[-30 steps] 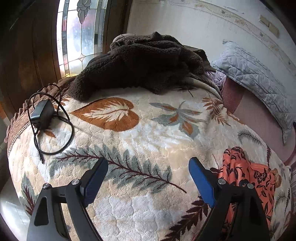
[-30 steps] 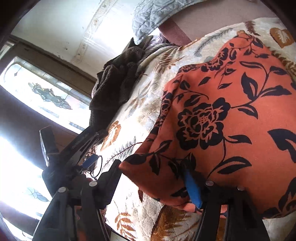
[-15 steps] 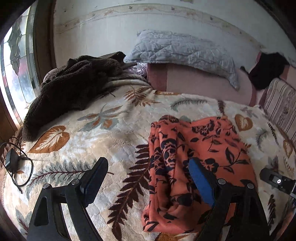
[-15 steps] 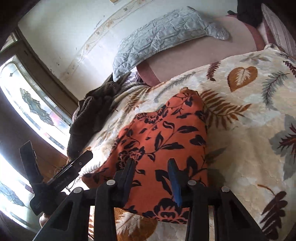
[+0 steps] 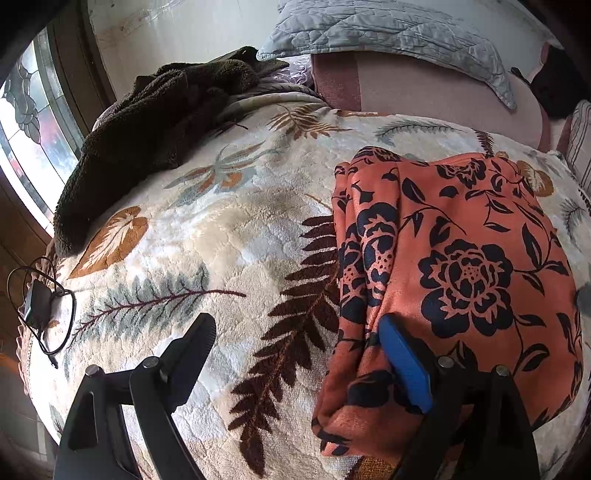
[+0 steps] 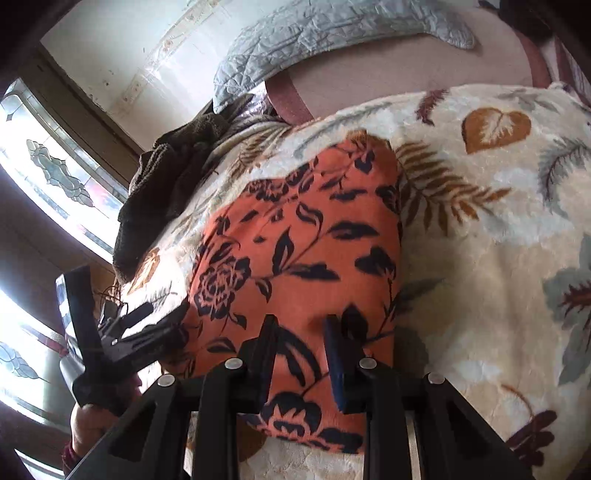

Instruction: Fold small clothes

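Observation:
A small orange garment with a black flower print (image 5: 461, 266) lies folded on the leaf-patterned blanket (image 5: 221, 236). It also shows in the right wrist view (image 6: 295, 266). My left gripper (image 5: 299, 347) is wide open at the garment's near left edge, its blue right finger (image 5: 402, 362) resting on the cloth. My right gripper (image 6: 301, 347) hovers over the garment's near edge, jaws partly open with nothing between them. The left gripper shows in the right wrist view (image 6: 147, 332).
A dark brown fleece (image 5: 147, 129) lies heaped at the back left of the bed. A grey quilted pillow (image 5: 388, 33) leans on the wall. A black charger with cable (image 5: 37, 302) lies at the left edge. A stained-glass window (image 6: 55, 177) is on the left.
My left gripper swung right from bare blanket to the garment's left edge. My right gripper narrowed and drew back toward the garment's near edge.

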`<state>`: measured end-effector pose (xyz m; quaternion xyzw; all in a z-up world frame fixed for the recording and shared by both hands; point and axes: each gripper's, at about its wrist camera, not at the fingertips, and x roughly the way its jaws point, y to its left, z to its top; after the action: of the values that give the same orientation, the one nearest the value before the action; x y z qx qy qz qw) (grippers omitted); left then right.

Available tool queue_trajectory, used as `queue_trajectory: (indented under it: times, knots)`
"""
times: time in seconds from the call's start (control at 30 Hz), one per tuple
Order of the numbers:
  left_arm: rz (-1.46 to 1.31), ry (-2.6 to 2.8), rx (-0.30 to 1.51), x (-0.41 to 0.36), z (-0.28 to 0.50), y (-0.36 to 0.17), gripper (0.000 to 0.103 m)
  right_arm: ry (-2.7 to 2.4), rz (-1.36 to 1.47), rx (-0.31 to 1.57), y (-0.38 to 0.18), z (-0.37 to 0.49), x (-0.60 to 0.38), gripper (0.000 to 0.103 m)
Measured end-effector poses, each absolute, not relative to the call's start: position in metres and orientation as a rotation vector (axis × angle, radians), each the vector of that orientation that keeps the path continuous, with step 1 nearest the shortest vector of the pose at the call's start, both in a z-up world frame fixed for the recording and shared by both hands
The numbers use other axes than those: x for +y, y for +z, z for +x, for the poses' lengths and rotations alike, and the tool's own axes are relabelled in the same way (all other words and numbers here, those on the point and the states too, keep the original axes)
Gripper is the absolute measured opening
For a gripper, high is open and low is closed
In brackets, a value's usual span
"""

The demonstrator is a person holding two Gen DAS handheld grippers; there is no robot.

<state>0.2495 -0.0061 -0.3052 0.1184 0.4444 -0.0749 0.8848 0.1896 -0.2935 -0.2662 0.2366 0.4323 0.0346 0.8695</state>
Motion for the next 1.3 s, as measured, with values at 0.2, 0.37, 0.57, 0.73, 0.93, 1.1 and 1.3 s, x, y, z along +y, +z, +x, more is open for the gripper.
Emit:
queue_trajectory:
  times: [0.2,0.37,0.57,0.73,0.93,1.1,1.3]
  knots:
    - [0.274,-0.154,0.909,-0.010,0.250,-0.306,0.091,-0.035,0.500,0.896,-0.272,0.253,-0.315,0.027]
    - [0.283,-0.160,0.904,-0.011,0.250,-0.307,0.091,-0.038,0.554,0.970,-0.311,0.291,-0.327,0.028]
    - [0.284,-0.160,0.903,-0.011,0.250,-0.306,0.091,-0.016,0.503,0.974,-0.305,0.286,-0.324,0.027]
    - [0.285,-0.161,0.899,-0.010,0.251,-0.306,0.091,0.015,0.474,0.953,-0.281,0.254,-0.316,0.030]
    - [0.286,-0.155,0.896,-0.010,0.249,-0.307,0.091,0.092,0.413,0.966,-0.271,0.206,-0.297,0.030]
    - [0.288,-0.150,0.892,-0.010,0.248,-0.308,0.091,0.115,0.378,0.985,-0.288,0.195,-0.292,0.030]
    - [0.289,-0.151,0.890,-0.010,0.248,-0.307,0.091,0.150,0.414,0.999,-0.288,0.198,-0.299,0.030]
